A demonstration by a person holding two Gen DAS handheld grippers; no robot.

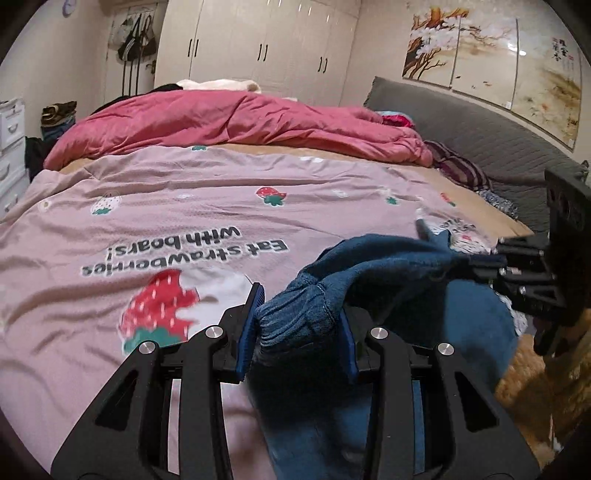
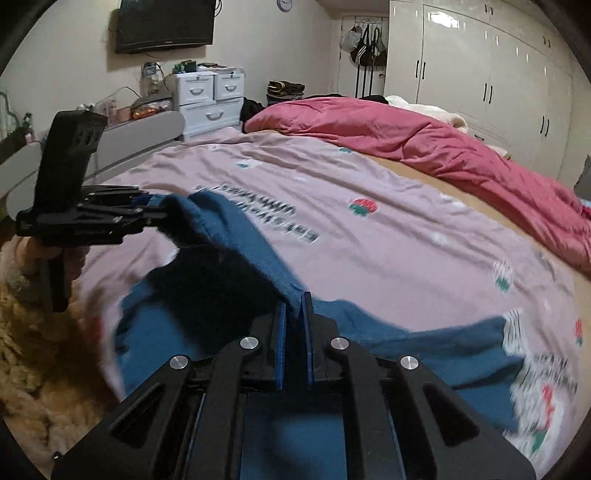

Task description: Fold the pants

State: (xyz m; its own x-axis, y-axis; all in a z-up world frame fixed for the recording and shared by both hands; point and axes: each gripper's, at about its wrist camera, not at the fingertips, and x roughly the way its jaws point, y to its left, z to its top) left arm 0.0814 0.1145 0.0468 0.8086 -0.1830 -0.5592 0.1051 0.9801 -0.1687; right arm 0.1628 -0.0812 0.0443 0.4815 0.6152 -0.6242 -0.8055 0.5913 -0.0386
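Left gripper (image 1: 300,325) is pinching a bunched, ribbed end of the blue pants (image 1: 369,266), thick fabric wedged between its blue pads (image 1: 255,314). Right gripper (image 2: 294,332) is clamping a thin edge of the pants (image 2: 240,240), pads nearly pressed together with the cloth sandwiched between. In the left wrist view the right gripper (image 1: 480,262) is showing at the far right, also biting the fabric; in the right wrist view the left gripper (image 2: 147,212) is showing at the left, gripping the other corner. The pants are hanging lifted between the two grippers, the rest draping down onto the near edge of the bed, over the pink sheet (image 1: 184,206) with strawberry prints and the text "Eat strawberries with bears!". The lower part of the pants is blurring in the right view. A crumpled red blanket (image 1: 229,122) is lying across the far side of the bed. White wardrobe (image 1: 258,40) is standing behind it, a dark TV (image 2: 164,24) is hanging on the wall, and white drawers (image 2: 210,98) are sitting below it.
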